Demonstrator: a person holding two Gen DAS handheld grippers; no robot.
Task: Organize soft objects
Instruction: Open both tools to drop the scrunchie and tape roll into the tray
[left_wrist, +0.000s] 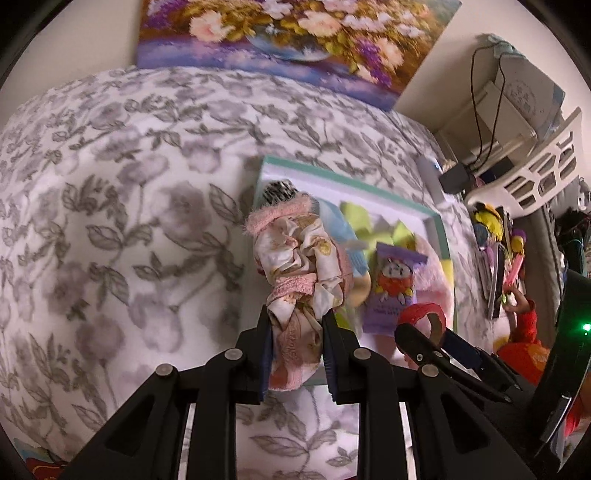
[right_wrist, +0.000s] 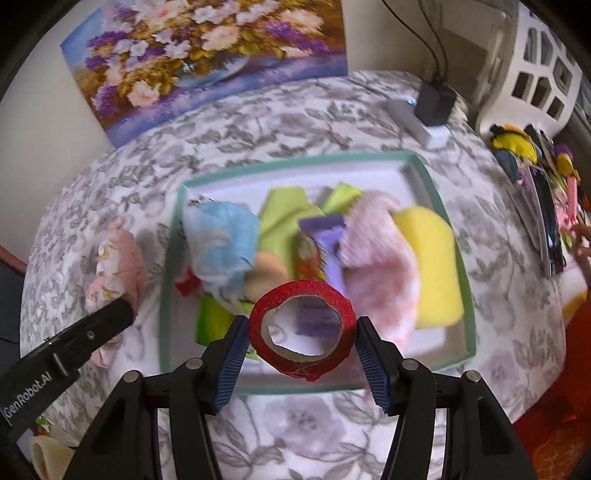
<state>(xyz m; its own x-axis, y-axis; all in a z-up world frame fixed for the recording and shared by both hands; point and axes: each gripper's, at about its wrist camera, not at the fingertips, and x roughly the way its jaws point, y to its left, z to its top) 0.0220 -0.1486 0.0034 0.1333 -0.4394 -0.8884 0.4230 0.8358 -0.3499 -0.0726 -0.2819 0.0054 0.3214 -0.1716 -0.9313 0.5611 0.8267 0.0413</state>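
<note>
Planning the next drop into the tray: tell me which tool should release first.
Right, probably. The right tool holds the red tape roll over the green-rimmed tray; the left tool holds its floral cloth at the tray's edge.

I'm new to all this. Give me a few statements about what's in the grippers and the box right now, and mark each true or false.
1. The left gripper is shut on a crumpled pink floral cloth. True.
2. The right gripper holds a blue roll of tape. False: it holds a red tape roll.
3. The teal-rimmed box is empty. False: it holds soft things, among them a yellow sponge and a light blue cloth.
4. A flower painting leans against the wall behind the bed. True.
5. The bedspread is plain white. False: it has a grey flower print.
</note>
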